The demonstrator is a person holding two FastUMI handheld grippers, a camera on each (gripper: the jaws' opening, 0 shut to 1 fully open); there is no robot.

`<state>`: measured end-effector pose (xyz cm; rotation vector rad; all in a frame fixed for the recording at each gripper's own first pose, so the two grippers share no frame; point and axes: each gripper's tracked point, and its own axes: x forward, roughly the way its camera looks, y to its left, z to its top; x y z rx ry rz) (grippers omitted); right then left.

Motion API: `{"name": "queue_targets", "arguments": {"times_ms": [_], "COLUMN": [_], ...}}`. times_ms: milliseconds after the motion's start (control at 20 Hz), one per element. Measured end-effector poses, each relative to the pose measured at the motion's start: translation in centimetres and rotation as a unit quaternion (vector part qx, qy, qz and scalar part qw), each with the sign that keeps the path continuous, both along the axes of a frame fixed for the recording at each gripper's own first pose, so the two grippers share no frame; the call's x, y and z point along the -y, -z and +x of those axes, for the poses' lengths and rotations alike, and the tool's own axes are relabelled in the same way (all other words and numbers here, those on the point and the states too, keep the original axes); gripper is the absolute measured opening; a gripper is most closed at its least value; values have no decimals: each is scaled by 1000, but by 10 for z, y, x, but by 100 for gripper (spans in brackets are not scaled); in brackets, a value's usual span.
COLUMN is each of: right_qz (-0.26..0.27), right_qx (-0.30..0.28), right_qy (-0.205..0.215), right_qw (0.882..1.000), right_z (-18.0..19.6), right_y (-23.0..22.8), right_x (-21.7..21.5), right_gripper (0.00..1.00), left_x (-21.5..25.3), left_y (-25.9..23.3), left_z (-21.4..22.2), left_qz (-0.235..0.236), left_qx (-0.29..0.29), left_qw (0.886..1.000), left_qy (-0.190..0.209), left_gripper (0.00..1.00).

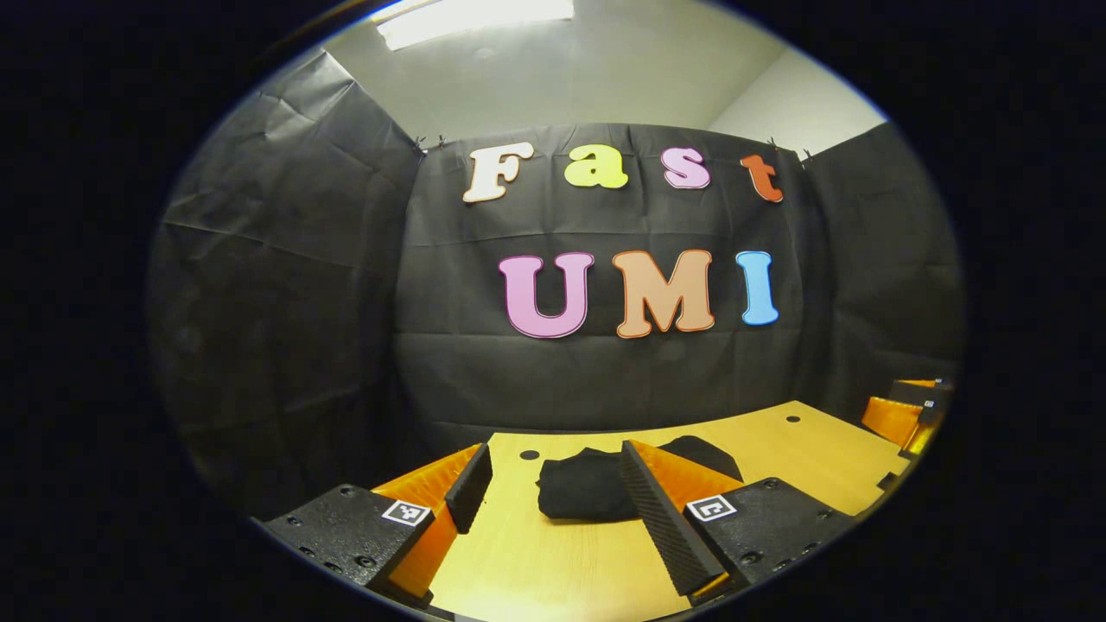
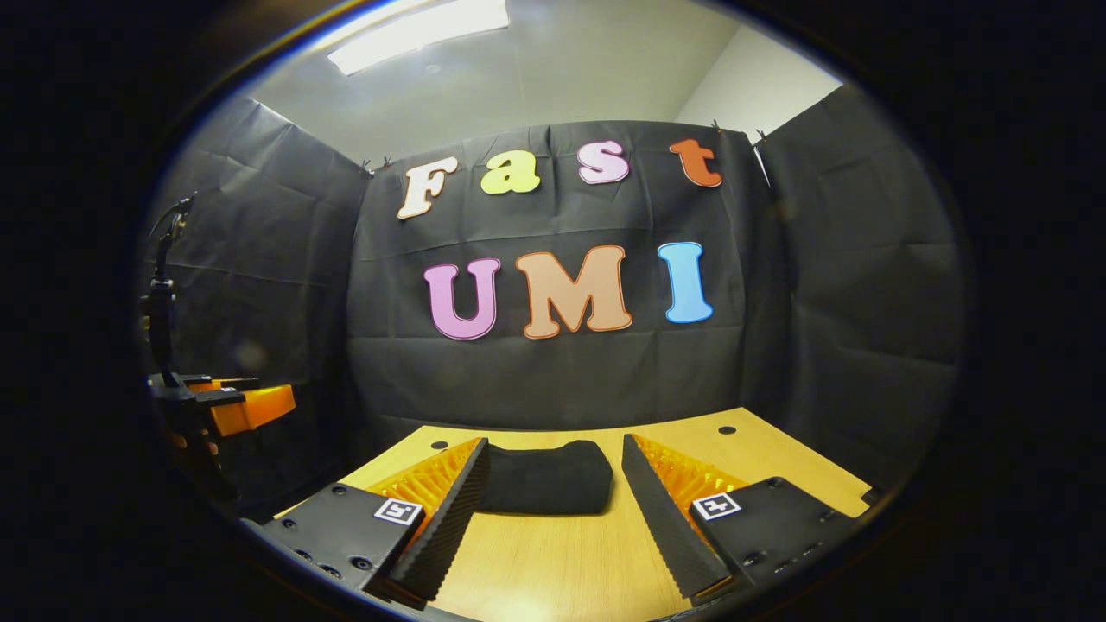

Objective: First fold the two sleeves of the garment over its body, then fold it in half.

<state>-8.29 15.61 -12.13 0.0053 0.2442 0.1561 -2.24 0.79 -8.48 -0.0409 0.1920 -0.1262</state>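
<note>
Black fabric, bunched into a compact lump, lies on the wooden table (image 1: 804, 449): this garment (image 1: 596, 484) sits toward the far edge, with neither sleeve readable in the heap. Going left to right, the left gripper (image 1: 553, 510) is held back from it with its fingers spread wide and empty, the garment showing between and beyond them. The right gripper (image 2: 553, 510) likewise stands released, gripping nothing, with the garment (image 2: 544, 475) framed in its gap.

My judgement is that folding cannot start until the cloth is spread flat. Each claw should pinch one outer edge or corner, a single layer only, then draw apart gently so the sleeves emerge. Grabbing the lump's middle risks tangling it further.
</note>
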Motion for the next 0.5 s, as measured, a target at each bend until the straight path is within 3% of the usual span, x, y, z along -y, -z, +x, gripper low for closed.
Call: {"name": "queue_targets", "arguments": {"times_ms": [50,100,150,250,300,450,500], "right_qz": [0,0,0,-4,-6,-8,-9], "right_qx": [1,1,0,1,3,3,4], "right_qy": [-1,-2,-5,-3,-2,-1,-1], "right_qw": [1000,1000,1000,1000,1000,1000,1000], "right_z": [0,-1,0,0,0,0,0], "right_y": [-1,0,-1,-3,-5,-5,-6], "right_x": [-1,-2,-4,-2,-1,-2,-3], "right_gripper": [97,97,97,97,94,97,97], "left_x": [-3,-5,-6,-6,-6,-5,-5], "left_y": [0,-1,-1,-1,0,-2,-2], "left_z": [1,2,3,4,5,7,7], "left_qz": [1,3,4,6,6,4,4], "left_qx": [2,2,4,4,3,6,7], "left_qw": [1000,1000,1000,1000,1000,1000,1000], "left_qy": [-1,-1,-2,0,0,4,5], "left_gripper": [96,92,96,92,92,92,96]}}
